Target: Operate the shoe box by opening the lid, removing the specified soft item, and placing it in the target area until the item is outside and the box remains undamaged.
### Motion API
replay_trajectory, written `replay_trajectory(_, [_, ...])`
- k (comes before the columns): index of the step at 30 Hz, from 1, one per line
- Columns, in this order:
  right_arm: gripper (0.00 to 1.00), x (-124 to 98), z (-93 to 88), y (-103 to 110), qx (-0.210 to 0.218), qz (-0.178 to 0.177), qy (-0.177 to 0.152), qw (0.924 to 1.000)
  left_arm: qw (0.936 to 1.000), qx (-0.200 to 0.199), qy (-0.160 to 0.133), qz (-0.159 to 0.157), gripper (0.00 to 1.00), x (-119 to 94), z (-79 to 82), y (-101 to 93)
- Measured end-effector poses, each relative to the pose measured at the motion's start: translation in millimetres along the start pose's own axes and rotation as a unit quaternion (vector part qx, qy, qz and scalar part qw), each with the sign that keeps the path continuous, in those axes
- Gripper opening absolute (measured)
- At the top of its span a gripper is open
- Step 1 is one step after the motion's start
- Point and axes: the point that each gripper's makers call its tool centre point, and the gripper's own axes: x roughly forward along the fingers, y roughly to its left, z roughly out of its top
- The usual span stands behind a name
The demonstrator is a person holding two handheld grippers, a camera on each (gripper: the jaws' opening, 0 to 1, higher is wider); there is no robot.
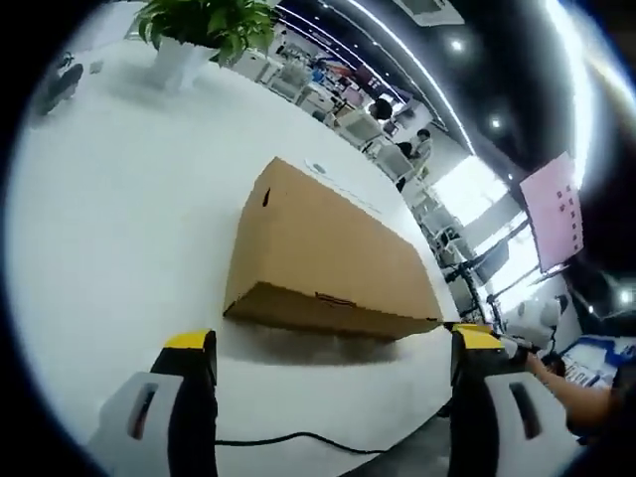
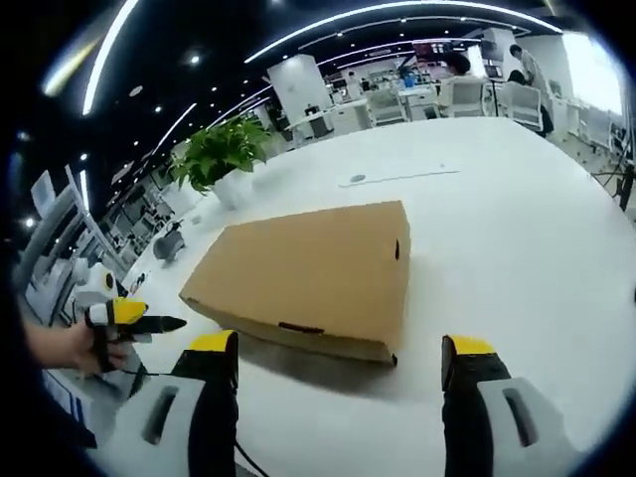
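Note:
A closed brown cardboard shoe box (image 1: 323, 253) lies on the white table (image 1: 109, 219), lid down, with a small hole in one end. My left gripper (image 1: 333, 363) hovers open just in front of the box's long front edge. In the right gripper view the same box (image 2: 308, 273) sits ahead of my right gripper (image 2: 338, 363), which is also open and holds nothing. The left gripper (image 2: 134, 320) comes in from the left there, held in a person's hand (image 2: 65, 348). The right gripper (image 1: 497, 343) shows at the right edge of the left gripper view.
A potted green plant (image 1: 199, 30) (image 2: 224, 154) stands at the far side of the table. A black cable (image 1: 298, 439) runs along the near table edge. Office desks, chairs and people (image 2: 522, 65) fill the background. A small dark object (image 2: 171, 243) lies near the plant.

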Motion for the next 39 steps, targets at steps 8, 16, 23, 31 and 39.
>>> replay_trajectory(8, [0.69,-5,-7.6,17,0.109,0.054,0.003,0.9926,0.9937,-0.108,-0.024,-0.019,0.86,-10,-4.1,2.0])
replay_trajectory(16, [0.69,-7,-10.6,17,0.13,0.055,0.003,0.99,0.993,-0.114,-0.012,-0.028,0.84,-10,-12.0,-9.9])
replay_trajectory(23, [0.78,-10,-0.6,20,0.237,0.09,-0.031,0.9669,0.9853,-0.16,-0.015,-0.059,0.94,-10,-9.2,-22.4])
replay_trajectory(31, [0.85,-12,2.4,19,0.308,0.112,-0.052,0.9433,0.9726,-0.215,-0.04,-0.08,0.99,-8,-2.3,-25.5])
replay_trajectory(39, [0.85,-15,6.8,23,0.332,0.115,-0.064,0.9341,0.962,-0.252,-0.055,-0.089,0.98,-8,0.9,-22.8])
